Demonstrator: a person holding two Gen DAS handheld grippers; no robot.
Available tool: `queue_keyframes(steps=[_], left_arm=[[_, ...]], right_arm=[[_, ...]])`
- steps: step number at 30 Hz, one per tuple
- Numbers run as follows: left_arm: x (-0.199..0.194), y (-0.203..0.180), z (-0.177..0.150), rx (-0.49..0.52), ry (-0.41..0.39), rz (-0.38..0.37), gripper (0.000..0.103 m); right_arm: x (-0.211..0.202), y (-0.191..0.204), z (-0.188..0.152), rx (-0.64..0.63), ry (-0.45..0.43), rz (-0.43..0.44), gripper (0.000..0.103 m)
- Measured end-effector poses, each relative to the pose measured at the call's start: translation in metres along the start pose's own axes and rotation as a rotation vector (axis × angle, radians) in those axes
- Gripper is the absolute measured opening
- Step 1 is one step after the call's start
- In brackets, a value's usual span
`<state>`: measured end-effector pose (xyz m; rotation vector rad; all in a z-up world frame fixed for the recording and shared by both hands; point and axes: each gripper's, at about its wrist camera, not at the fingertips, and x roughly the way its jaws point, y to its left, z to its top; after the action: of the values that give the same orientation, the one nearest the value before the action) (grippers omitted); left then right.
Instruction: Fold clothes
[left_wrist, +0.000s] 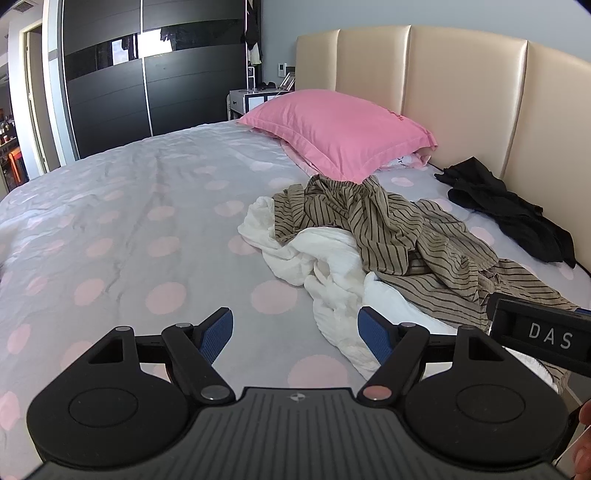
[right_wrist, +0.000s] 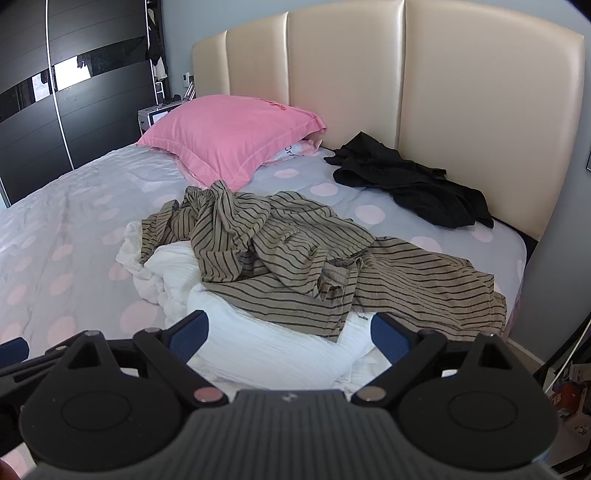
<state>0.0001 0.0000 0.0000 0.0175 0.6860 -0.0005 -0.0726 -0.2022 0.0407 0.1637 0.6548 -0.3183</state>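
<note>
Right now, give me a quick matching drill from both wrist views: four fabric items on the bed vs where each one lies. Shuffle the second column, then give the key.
Items:
1. pink pillow
2. black garment
3. striped garment
4. white garment

Places:
A. crumpled alone, close to the headboard, apart from the pile
B. partly under the striped fabric, nearest both grippers
C. at the head of the bed, on the wardrobe side
D. draped on top of the pile in the middle

Pairs: 1-C, 2-A, 3-D, 4-B
</note>
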Motion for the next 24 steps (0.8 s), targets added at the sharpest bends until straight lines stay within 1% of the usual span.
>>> queue_keyframes(steps=[6,11,14,24], left_arm=[[0.0009,-0.0003,0.0010,0.001,0.003,-0.007,0.074],[0.0043,-0.0020,0.0016,-0.005,0.006,-0.013,0.074],[0.0055,-0.0051,0.0036,-0.006,0.012,-0.011,0.074],[0.0075,-0.0071,0.0055,-0.006,0.018,-0.008,0.074]], right_arm=[[-0.0009,-0.0011,-0.0007,0.005,-0.003,0.006,0.096],[0.0065,-0.0041,0.0045,0.001,0.010,0.005,0.096],[0.0020,0.0033,-0.0005,-0.013,-0.006,-0.010,0.096],[0.0014,0.0022,-0.0033,-0.016,-0.003,-0.004,0.096]])
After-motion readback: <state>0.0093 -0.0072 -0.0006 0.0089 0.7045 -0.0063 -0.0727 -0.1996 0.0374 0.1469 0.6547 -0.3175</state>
